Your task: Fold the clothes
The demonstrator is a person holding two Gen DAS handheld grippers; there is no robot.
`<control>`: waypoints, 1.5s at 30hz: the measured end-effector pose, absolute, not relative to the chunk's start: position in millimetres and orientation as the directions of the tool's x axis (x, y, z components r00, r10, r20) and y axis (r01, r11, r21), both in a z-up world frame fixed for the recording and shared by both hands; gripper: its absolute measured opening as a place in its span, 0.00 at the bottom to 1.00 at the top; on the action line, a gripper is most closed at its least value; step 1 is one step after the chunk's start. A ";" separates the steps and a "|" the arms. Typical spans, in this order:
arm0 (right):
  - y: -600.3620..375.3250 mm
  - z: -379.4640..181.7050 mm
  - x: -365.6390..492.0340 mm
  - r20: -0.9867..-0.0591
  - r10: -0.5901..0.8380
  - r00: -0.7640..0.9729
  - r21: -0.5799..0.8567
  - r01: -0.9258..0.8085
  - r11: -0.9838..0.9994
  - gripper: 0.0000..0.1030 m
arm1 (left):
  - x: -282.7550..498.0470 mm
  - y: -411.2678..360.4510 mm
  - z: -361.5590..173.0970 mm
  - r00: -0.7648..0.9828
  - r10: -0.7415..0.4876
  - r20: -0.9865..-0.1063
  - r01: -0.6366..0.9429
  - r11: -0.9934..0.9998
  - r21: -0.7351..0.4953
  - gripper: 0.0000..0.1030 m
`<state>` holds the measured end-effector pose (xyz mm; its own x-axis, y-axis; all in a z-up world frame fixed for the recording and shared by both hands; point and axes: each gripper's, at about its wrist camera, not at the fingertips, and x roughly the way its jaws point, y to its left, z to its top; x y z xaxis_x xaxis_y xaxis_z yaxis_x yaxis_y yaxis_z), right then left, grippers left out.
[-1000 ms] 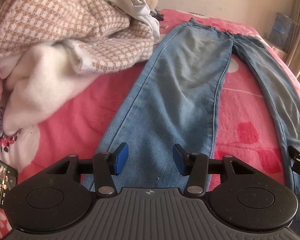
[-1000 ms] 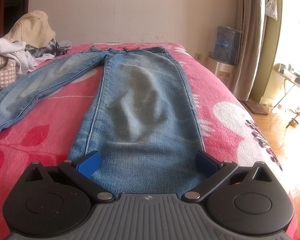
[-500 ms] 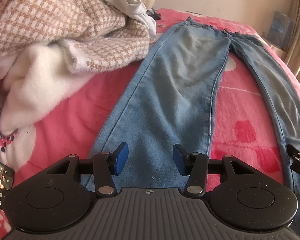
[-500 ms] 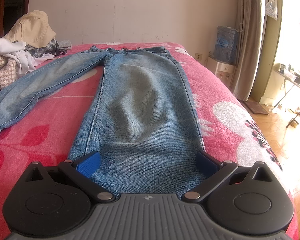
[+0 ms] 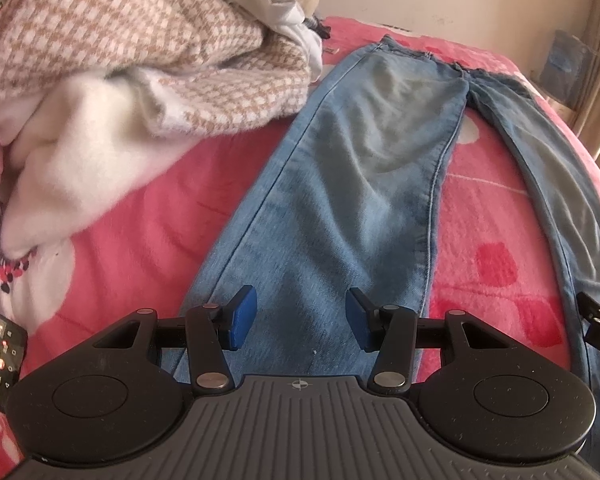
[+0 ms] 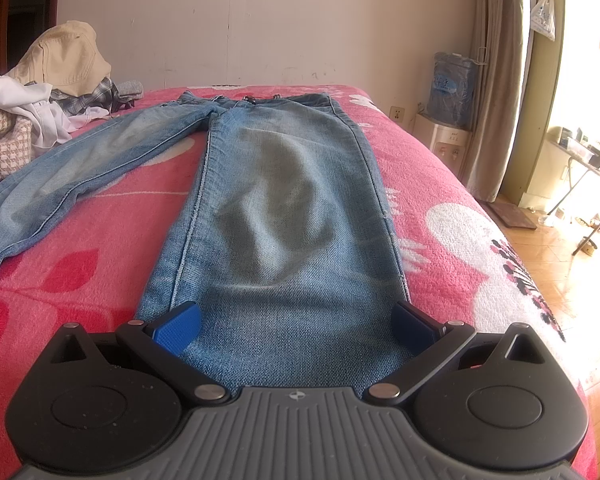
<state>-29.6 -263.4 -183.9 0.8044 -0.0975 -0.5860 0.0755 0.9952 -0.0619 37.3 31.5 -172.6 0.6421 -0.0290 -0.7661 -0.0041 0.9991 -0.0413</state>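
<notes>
- Our left claw point(image 5: 302, 320), pads apart and holding nothing, hangs over the left leg of the jeans point(image 5: 364, 184), which lie flat and spread on the bed point(image 5: 140, 216); piled clothes point(image 5: 132, 64) crowd ten o'clock.
- Our right claw point(image 6: 296, 326) gapes wide over the right leg; we should pinch both hems evenly, since the bed edge falls away at three o'clock.

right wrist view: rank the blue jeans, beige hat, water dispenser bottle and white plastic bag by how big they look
1. Light blue denim jeans, by far the largest, partly because they lie nearest the camera.
2. Beige fabric hat.
3. Blue water dispenser bottle; close to the hat and farther off, so this order is unsure.
4. White plastic bag hanging by the curtain.
</notes>
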 end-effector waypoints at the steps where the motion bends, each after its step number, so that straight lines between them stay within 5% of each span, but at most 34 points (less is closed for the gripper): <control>1: -263.5 -183.9 -29.5 -0.586 -0.097 0.804 -0.062 0.075 0.995 1.00 | 37.3 32.1 -172.6 0.642 -0.028 -0.766 -0.006 0.999 -0.042 0.48; 45: -263.4 -185.2 -31.4 -0.584 -0.100 0.806 -0.062 0.078 0.995 1.00 | 30.5 61.1 -171.7 0.691 0.039 -0.721 -0.104 0.994 -0.046 0.58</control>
